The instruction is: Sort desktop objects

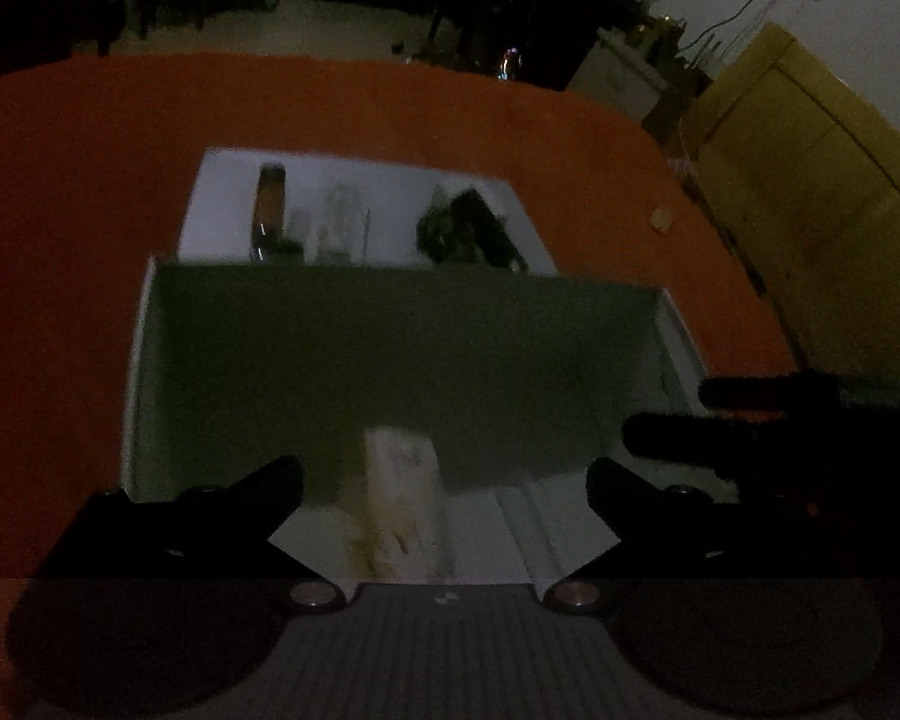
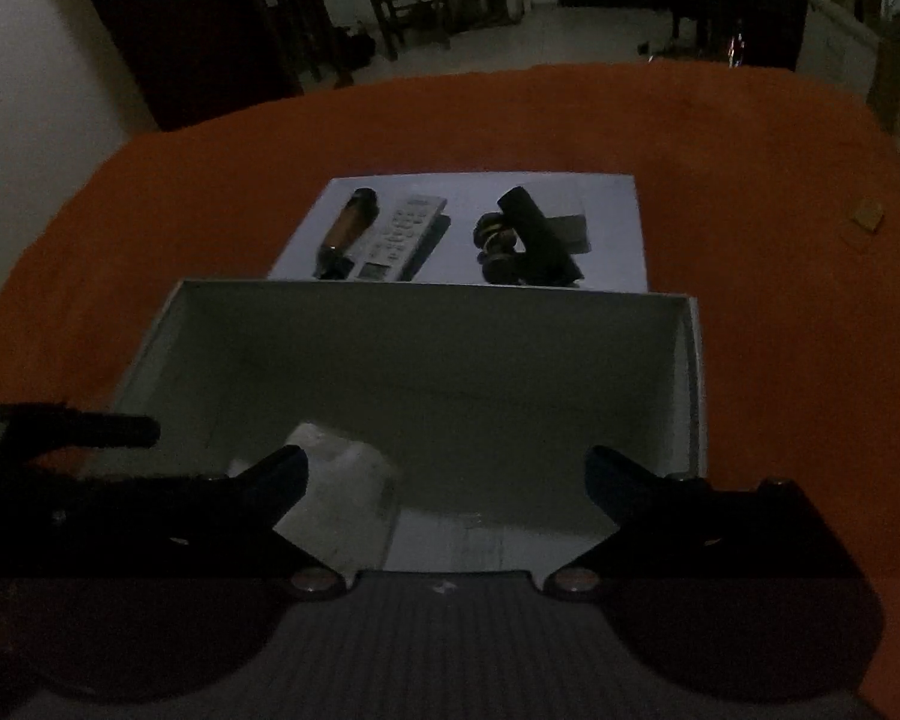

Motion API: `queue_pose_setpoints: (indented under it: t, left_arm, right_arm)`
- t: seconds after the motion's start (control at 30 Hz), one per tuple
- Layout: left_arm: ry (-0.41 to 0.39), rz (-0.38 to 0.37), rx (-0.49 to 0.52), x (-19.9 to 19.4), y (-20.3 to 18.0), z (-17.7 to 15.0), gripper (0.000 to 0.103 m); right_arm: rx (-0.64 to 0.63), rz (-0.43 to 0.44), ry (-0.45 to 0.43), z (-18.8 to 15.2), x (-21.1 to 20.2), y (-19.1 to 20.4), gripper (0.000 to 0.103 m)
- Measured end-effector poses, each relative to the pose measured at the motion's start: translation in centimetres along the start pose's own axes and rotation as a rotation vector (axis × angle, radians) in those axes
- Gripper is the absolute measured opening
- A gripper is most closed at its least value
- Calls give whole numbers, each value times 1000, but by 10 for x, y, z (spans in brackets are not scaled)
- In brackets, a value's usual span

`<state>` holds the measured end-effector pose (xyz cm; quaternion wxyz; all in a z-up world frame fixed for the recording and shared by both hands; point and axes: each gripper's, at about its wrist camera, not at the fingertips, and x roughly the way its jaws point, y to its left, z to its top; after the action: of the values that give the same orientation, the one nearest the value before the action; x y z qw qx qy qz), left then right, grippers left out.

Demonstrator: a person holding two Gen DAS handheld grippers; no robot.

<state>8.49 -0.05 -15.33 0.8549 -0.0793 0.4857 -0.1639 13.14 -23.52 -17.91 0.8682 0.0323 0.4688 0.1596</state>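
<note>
Left wrist: left gripper (image 1: 444, 498) spread wide, holding nothing, over open box (image 1: 390, 348); pale packet (image 1: 405, 504) on the box floor between its fingers.

Right wrist: right gripper (image 2: 447, 492) likewise released above the box. Remote control (image 2: 402, 234), brown tube (image 2: 348, 228), black cylinder (image 2: 537, 228) lie beyond on white sheet (image 2: 612, 228). Judgement: mid-sort; next pick needs a forward reach.

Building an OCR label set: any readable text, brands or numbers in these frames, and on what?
None legible in either view.
Remote control: button grid and a small display show, but the markings are too small and dim to read.
Pale packet inside the box: faint printed marks, blurred, unreadable.
Brown cylinder, black tube: no visible lettering.
White sheet: no print visible on its bare part.
</note>
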Motion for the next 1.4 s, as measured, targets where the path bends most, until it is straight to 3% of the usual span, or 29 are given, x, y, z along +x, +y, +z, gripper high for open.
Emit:
queue_pose_setpoints:
  t: [0.17, 0.33, 0.43, 0.53, 0.7, 0.83, 1.1, 1.3, 1.4]
  left_arm:
    - [-71, 89, 29, -11, -2, 21, 103]
    - [-132, 122, 2, -24, 5, 40, 103]
    - [-198, 134, 5, -32, 9, 48, 103]
    - [-238, 152, 15, -35, 11, 59, 103]
    - [-234, 136, -17, -33, 19, 81, 103]
    - [-233, 156, 15, -27, 21, 95, 103]
    - [-217, 214, 29, -4, 32, 118, 103]
    - [-257, 214, 34, 13, 44, 133, 103]
    - [-247, 226, 38, 27, 47, 141, 103]
  right_arm:
    - [-106, -69, 10, 6, -3, 8, 103]
    - [-180, -232, 63, 30, 0, 13, 103]
    - [-98, -185, -43, 36, -8, -3, 103]
    - [73, -20, -71, 43, -14, -30, 102]
    - [24, -46, -108, 61, -17, -32, 102]
    - [3, -61, -124, 76, -23, -34, 103]
    - [182, 49, -81, 104, -9, -69, 101]
    - [139, -55, -73, 120, 8, -68, 98]
    - [153, -62, -69, 131, 19, -70, 98]
